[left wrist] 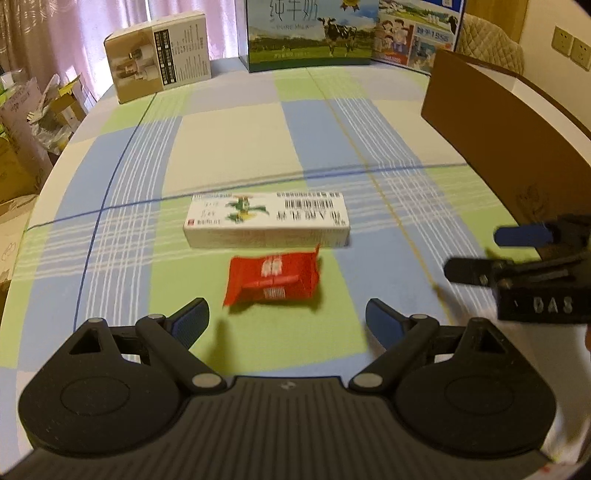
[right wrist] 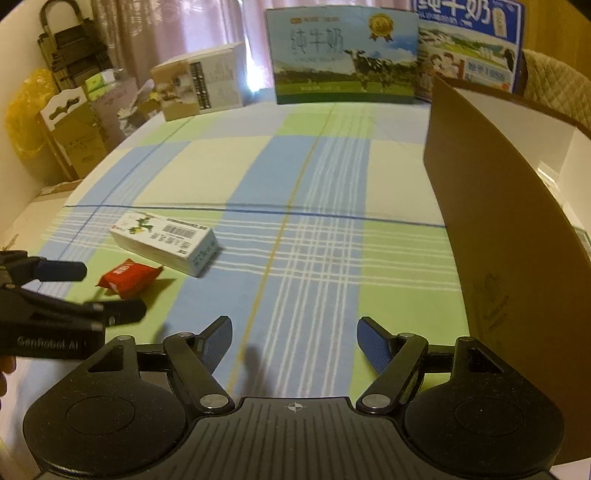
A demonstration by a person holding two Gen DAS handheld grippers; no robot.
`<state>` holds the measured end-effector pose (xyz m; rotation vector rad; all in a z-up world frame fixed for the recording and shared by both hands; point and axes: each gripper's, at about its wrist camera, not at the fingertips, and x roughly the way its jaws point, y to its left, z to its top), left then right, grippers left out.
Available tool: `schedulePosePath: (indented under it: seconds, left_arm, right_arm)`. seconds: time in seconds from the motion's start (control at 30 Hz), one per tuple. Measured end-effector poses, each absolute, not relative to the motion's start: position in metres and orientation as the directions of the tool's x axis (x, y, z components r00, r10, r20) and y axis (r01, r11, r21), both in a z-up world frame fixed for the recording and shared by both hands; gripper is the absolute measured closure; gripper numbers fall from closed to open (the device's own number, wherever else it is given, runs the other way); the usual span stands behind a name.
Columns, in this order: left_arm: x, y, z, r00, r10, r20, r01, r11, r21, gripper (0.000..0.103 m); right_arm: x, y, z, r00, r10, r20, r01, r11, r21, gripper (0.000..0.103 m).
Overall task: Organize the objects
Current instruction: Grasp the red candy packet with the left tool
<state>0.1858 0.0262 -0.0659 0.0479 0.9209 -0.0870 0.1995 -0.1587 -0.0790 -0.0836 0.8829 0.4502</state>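
A red snack packet lies on the checked tablecloth just ahead of my left gripper, which is open and empty. A long white medicine box lies flat right behind the packet. In the right wrist view the packet and the white box sit at the left. My right gripper is open and empty over the cloth; it also shows at the right edge of the left wrist view. The left gripper shows at the left of the right wrist view.
A tall brown cardboard box with a white inside stands at the right, also in the left wrist view. Milk cartons and a beige product box stand along the table's far edge. Cardboard boxes are stacked beyond the left edge.
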Motion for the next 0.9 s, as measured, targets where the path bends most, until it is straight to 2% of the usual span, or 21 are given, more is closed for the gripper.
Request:
schedulePosePath:
  seconds: [0.23,0.43,0.5,0.7,0.9]
  left_arm:
    - [0.204,0.026,-0.078,0.621,-0.015,-0.783,0.091,0.994,0.053,0.021]
    - [0.211,0.033,-0.084,0.615,-0.011,-0.789,0.066,0.997,0.037,0.041]
    - [0.211,0.033,-0.083,0.619,-0.016,-0.785,0.066,0.997,0.032,0.052]
    - [0.209,0.035,-0.079,0.625,-0.026,-0.78,0.068,0.997,0.021,0.059]
    - [0.204,0.044,-0.065,0.631,-0.011,-0.776,0.024,1.0,0.006,0.06]
  right_arm:
    - [0.206,-0.167,-0.082,0.537,0.343,-0.77,-0.374,0.916,0.147,0.031]
    - [0.206,-0.169,-0.085,0.524,0.338,-0.781,-0.366,0.918,0.152,0.031]
    - [0.205,-0.168,-0.085,0.526,0.336,-0.782,-0.372,0.917,0.144,0.031]
    - [0.205,-0.168,-0.087,0.526,0.329,-0.785,-0.374,0.918,0.134,0.031]
    - [0.202,-0.162,-0.085,0.524,0.349,-0.777,-0.413,0.902,0.126,0.031]
